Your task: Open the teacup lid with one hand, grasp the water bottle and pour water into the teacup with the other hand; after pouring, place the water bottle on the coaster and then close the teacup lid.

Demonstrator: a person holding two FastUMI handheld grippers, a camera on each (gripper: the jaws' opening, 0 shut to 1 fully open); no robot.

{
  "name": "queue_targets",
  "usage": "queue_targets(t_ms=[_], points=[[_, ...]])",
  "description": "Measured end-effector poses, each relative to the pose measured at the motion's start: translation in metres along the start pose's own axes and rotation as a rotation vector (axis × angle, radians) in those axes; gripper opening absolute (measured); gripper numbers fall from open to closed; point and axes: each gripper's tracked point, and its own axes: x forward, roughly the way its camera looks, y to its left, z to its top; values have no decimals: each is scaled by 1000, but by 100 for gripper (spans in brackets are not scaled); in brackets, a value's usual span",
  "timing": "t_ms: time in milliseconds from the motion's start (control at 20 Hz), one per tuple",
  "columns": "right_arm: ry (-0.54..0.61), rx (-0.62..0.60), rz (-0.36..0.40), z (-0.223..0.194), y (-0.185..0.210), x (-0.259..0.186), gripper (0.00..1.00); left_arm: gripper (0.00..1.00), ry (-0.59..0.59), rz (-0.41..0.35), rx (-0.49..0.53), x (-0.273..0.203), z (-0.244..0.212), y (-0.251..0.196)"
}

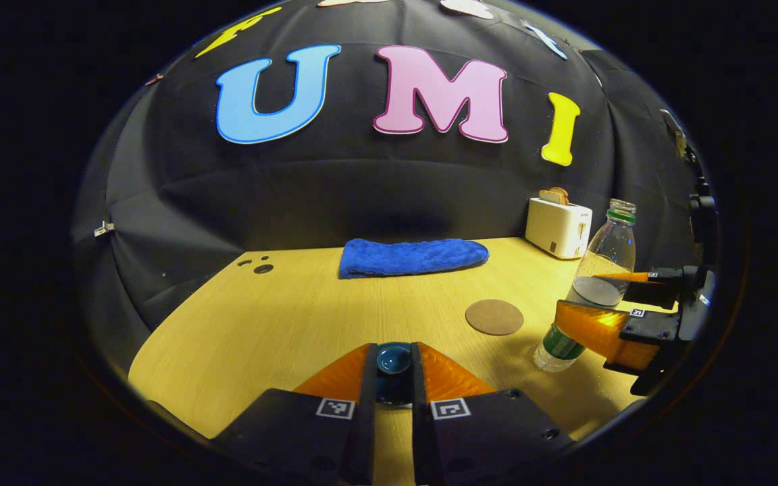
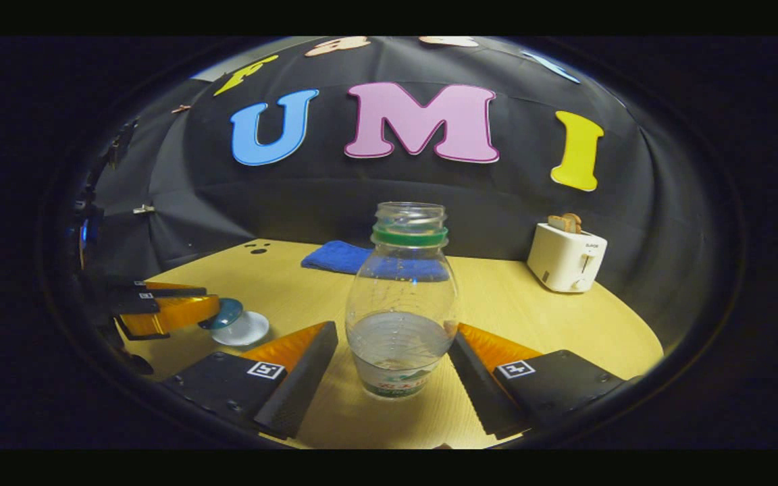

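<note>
1. The table (image 1: 281, 317) is pale wood. The left gripper view takes in a round coaster (image 1: 494, 316) lying flat between the blue towel (image 1: 413, 257) and the bottle; the right gripper view instead takes in the teacup (image 2: 240, 329), low at its left edge.
2. The toaster (image 2: 566, 257) stands at the back right with bread in its slots (seen from both sides).
3. The bottle (image 2: 400, 304) stands on the table, uncapped and part full of water. In the right gripper view the right gripper (image 2: 392, 368) sits wide open around it, a finger on each side, both apparently clear of the plastic. From the left gripper view the fingers look closer, so contact is hard to rule out.
4. The left gripper (image 1: 394, 368) is closed on the knob of the dark teal lid (image 1: 394, 358); the right gripper view shows the lid tilted just above the cup.
</note>
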Motion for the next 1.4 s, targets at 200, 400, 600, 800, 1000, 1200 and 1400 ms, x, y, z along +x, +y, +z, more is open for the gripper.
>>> queue_targets(t_ms=[200,400,600,800,1000,1200,1400], points=[[-13,-3,-31,-1,-3,5,87,22,13,-1,2,-2,-7,4],[-50,-31,-27,6,-1,6,82,27,15,-11,12,-6,-8,4],[-49,-25,-25,7,2,12,78,27,14,-21,24,-8,-8,6],[-43,-22,-23,7,5,13,75,26,13,-27,25,-8,-8,8],[-15,-59,16,8,13,16,71,23,7,-22,33,-10,-5,13],[-4,-139,25,20,8,17,67,23,-14,-16,28,-17,4,21],[-25,-369,16,42,-1,19,67,22,-43,-6,12,-29,15,32]])
